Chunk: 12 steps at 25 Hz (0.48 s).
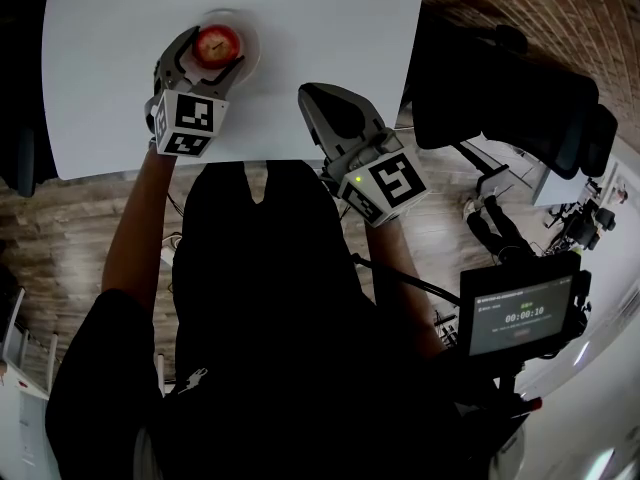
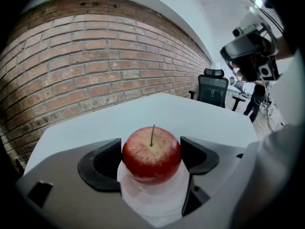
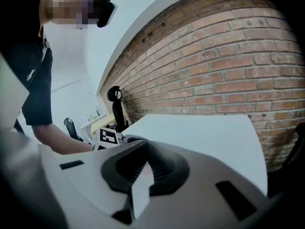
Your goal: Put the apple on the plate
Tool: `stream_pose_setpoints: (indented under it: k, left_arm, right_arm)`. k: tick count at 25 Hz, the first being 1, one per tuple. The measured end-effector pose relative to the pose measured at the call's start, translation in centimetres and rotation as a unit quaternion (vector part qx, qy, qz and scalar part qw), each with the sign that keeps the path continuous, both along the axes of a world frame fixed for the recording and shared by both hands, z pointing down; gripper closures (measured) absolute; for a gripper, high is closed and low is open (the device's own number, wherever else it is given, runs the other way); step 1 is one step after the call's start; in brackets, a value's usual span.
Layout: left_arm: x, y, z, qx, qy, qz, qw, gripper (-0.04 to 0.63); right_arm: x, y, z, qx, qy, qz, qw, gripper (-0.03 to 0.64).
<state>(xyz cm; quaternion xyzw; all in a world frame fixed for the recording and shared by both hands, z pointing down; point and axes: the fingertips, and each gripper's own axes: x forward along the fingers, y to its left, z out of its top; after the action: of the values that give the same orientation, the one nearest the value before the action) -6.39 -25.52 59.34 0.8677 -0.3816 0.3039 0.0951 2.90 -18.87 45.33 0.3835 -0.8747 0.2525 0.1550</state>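
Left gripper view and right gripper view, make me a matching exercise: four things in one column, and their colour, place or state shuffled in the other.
Column one
1. apple
2. plate
3. right gripper
4. office chair

Column two
A. jaws together, nothing between them
B. red, between the jaws of the left gripper
C. black, beyond the far edge of the table
D. translucent, under the fruit

Pairs: 1-B, 2-D, 3-A, 4-C
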Motion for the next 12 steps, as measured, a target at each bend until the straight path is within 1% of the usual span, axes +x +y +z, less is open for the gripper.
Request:
stream_pose_setpoints:
  k: [12]
  left_arm:
    - [-0.13,0.22,0.18,-0.007,0.006,-0.002,1.0,0.204]
  right_arm:
    - [0.15,0.09,0.06,0.001,0.002,-0.002,1.0,0.612]
